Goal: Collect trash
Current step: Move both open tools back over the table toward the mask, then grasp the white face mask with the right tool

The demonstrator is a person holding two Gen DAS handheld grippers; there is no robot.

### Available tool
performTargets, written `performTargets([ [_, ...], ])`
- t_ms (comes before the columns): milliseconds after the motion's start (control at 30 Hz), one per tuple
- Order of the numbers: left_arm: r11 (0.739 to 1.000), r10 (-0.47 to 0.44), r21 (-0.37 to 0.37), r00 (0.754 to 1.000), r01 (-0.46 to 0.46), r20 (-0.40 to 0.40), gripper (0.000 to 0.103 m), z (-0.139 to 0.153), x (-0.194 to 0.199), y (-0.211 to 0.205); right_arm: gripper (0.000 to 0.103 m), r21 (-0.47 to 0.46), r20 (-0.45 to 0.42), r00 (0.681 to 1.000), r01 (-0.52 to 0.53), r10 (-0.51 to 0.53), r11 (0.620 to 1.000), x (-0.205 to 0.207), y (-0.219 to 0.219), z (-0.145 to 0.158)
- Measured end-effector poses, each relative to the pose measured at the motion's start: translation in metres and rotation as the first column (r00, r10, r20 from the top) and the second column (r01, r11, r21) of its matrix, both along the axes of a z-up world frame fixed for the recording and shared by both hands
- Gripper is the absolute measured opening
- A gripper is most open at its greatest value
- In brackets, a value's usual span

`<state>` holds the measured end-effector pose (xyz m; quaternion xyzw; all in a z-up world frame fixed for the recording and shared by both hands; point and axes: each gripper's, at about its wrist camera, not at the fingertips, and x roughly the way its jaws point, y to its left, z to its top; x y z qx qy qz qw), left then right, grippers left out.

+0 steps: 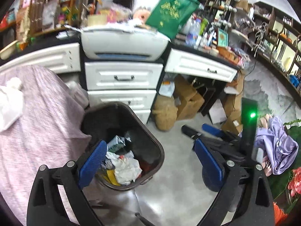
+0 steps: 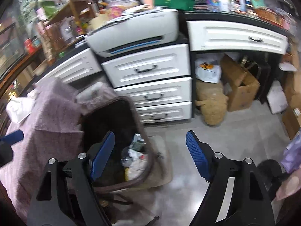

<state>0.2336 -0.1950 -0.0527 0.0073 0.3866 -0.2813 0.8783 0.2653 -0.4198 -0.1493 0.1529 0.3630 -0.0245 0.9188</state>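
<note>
A dark brown trash bin (image 1: 159,146) stands on the grey floor beside the bed. It holds crumpled white paper (image 1: 126,167), a green carton (image 1: 116,143) and other scraps. My left gripper (image 1: 150,162) hovers above the bin's near rim, open, with nothing between its blue pads (image 1: 92,162). In the right wrist view the bin (image 2: 140,124) sits lower left with the trash (image 2: 135,158) inside. My right gripper (image 2: 149,156) is open and empty, its left pad over the bin and its right pad over bare floor. The right gripper's body (image 1: 248,124) also shows at the right of the left wrist view.
A white drawer unit (image 1: 122,77) with a printer (image 1: 124,41) on top stands behind the bin. A pink bedspread (image 1: 37,122) fills the left. Cardboard boxes (image 1: 188,98) and a tan sack (image 1: 165,114) sit under the desk. Purple cloth (image 1: 278,145) lies at the right.
</note>
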Motion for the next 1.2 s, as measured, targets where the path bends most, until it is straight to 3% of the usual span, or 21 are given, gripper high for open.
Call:
performTargets([
  [233,0.995,0.091,-0.042,0.994,-0.089,0.066,0.096,0.028,-0.006,0.051,0.082,0.011,0.035,0.984,-0.175,0.174,0.985,0.015,0.055,0.025],
  [433,0.976,0.217,-0.036,0.967,-0.214,0.135,0.096,0.044,-0.012,0.107,0.084,0.002,0.067,0.934,-0.352,0.351,0.936,0.024,0.113,0.046],
  [767,0.907,0.416,0.000,0.896,-0.422,0.157,0.097,0.045,-0.011,0.199,0.089,-0.069,0.094,0.781,-0.614,0.617,0.787,0.033,0.213,0.077],
  [1000,0.833,0.546,0.029,0.830,-0.552,0.116,0.097,0.027,-0.009,0.269,0.089,-0.150,0.064,0.667,-0.729,0.742,0.668,0.046,0.282,0.090],
  [1100,0.817,0.571,0.037,0.816,-0.576,0.091,0.097,0.023,-0.004,0.287,0.089,-0.158,0.036,0.625,-0.767,0.780,0.622,0.058,0.309,0.091],
  [1200,0.807,0.584,0.049,0.808,-0.588,0.082,0.097,0.020,0.000,0.299,0.089,-0.192,0.011,0.604,-0.781,0.797,0.595,0.069,0.331,0.092],
])
